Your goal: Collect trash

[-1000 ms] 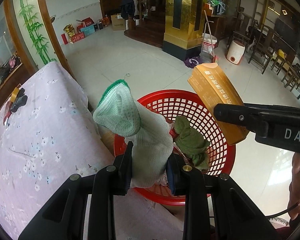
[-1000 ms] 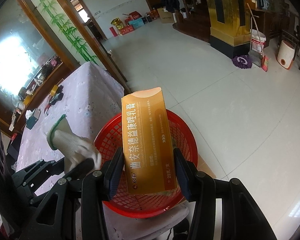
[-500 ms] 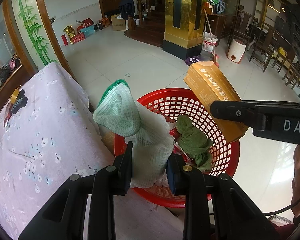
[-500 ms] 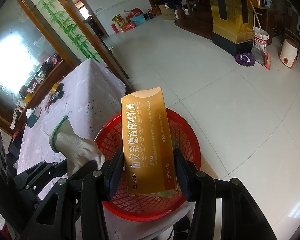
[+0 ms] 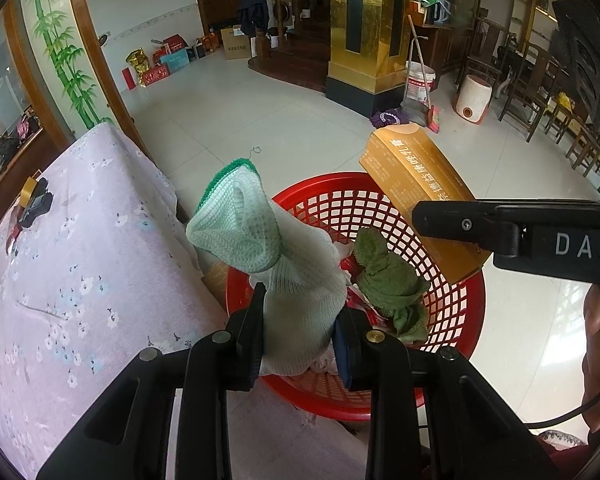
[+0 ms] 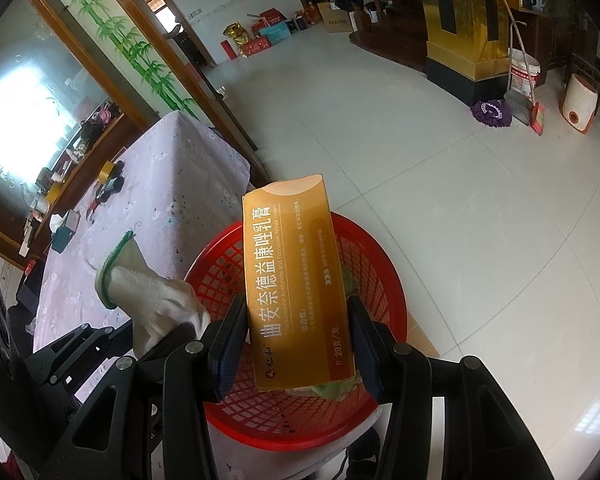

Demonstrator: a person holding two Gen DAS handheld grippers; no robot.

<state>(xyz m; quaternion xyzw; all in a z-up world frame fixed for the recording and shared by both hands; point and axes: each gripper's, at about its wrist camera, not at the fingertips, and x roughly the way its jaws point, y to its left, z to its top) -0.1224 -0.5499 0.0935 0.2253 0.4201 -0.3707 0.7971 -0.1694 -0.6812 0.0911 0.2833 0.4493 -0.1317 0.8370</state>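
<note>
The orange carton (image 6: 298, 288) carries white Chinese lettering along its length, reading 曲安奈德益康唑乳膏. Beside this line runs smaller Latin print, "Triamcinolone Acetonide and Econazole Nitrate cream". Near the carton's lower end stands a small brand mark, 仁和, and at the lower right edge the quantity "29克/支". Finer Chinese lines and a code beside a row of arrowheads are too small to read. In the left wrist view the same carton (image 5: 420, 192) shows part of the large lettering, seen obliquely. The right gripper (image 5: 516, 236) body bears the white capitals "DAS", cut off by the frame edge.
</note>
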